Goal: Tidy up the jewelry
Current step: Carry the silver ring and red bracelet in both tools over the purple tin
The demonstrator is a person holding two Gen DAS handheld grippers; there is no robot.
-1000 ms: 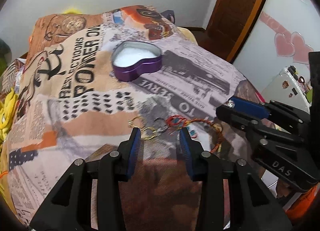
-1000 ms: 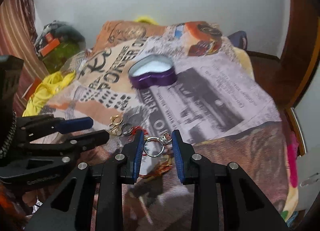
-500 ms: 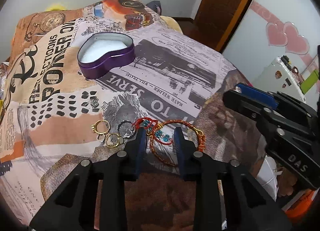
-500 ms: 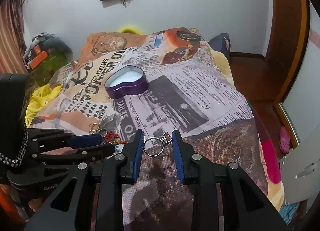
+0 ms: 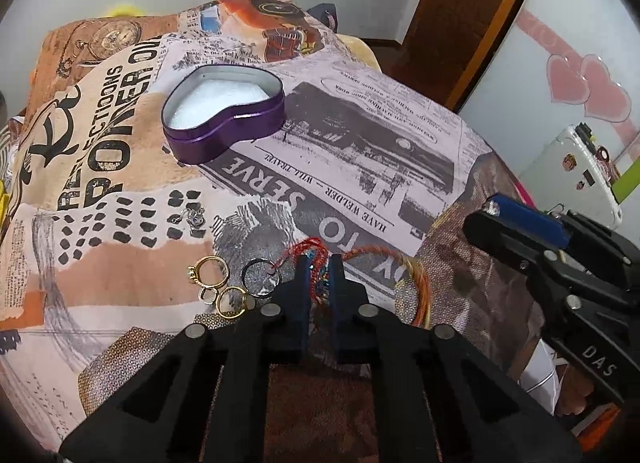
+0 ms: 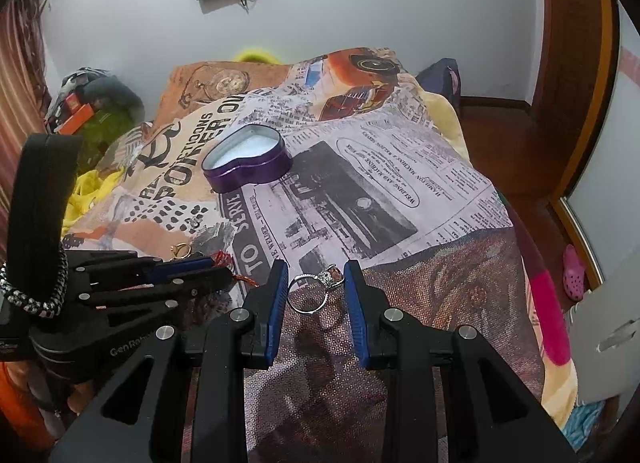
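My left gripper (image 5: 319,263) is down on the bed blanket, shut on the red and orange thread bracelet (image 5: 416,283), whose threads run up between its blue pads. The bracelet's orange loop lies to the right. Just left lie two gold rings (image 5: 210,269), a dark ring (image 5: 260,277) and a small silver piece (image 5: 194,217). The open purple heart tin (image 5: 224,131) with a white lining stands farther back. My right gripper (image 6: 316,265) hovers over the brown blanket, shut on a silver stone ring (image 6: 308,295). The left gripper (image 6: 220,267) shows at its left, and the tin (image 6: 256,173) behind.
The printed blanket (image 6: 400,199) drops off at the right edge toward a wooden floor with a pink shoe (image 6: 574,273). A brown door (image 5: 472,15) and a white heart-decorated panel (image 5: 580,87) stand right. Yellow cloth (image 6: 90,191) and clutter lie left of the bed.
My left gripper moved forward and down over the thread bracelet and closed on it. The right gripper kept its grip on the silver ring and barely shifted.
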